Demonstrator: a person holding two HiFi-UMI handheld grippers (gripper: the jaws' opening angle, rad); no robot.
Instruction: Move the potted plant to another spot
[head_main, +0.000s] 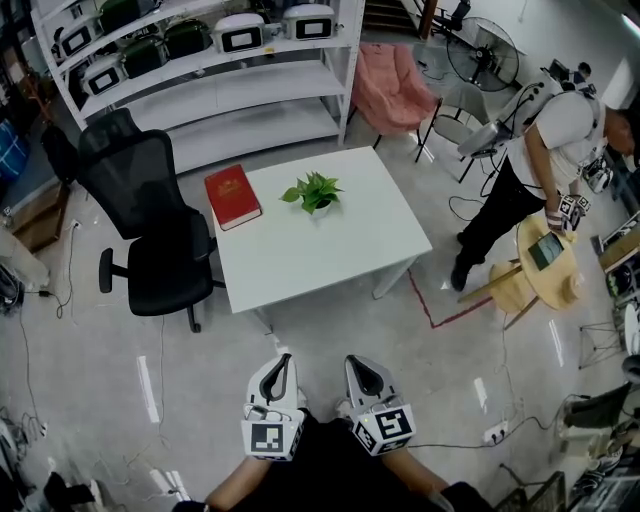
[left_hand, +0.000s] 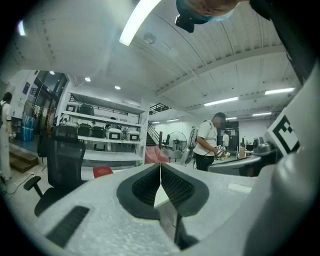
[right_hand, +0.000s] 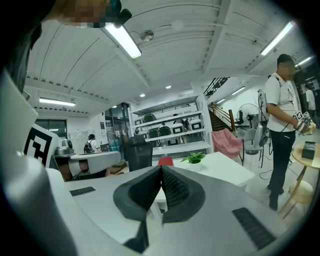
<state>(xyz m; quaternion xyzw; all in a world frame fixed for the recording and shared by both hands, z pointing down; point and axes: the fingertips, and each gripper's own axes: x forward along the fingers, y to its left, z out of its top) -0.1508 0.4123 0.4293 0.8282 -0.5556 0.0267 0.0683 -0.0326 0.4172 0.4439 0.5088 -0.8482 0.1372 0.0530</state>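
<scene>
on white table (head_main: 330, 250): potted plant (head_main: 313, 192), red book (head_main: 232, 196), lettering unreadable

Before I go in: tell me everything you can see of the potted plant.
The potted plant is small: bright green broad leaves spreading from a low white pot. It stands upright near the middle of the white table, to the right of the red book in the head view and apart from it. Only the table touches it.
</scene>
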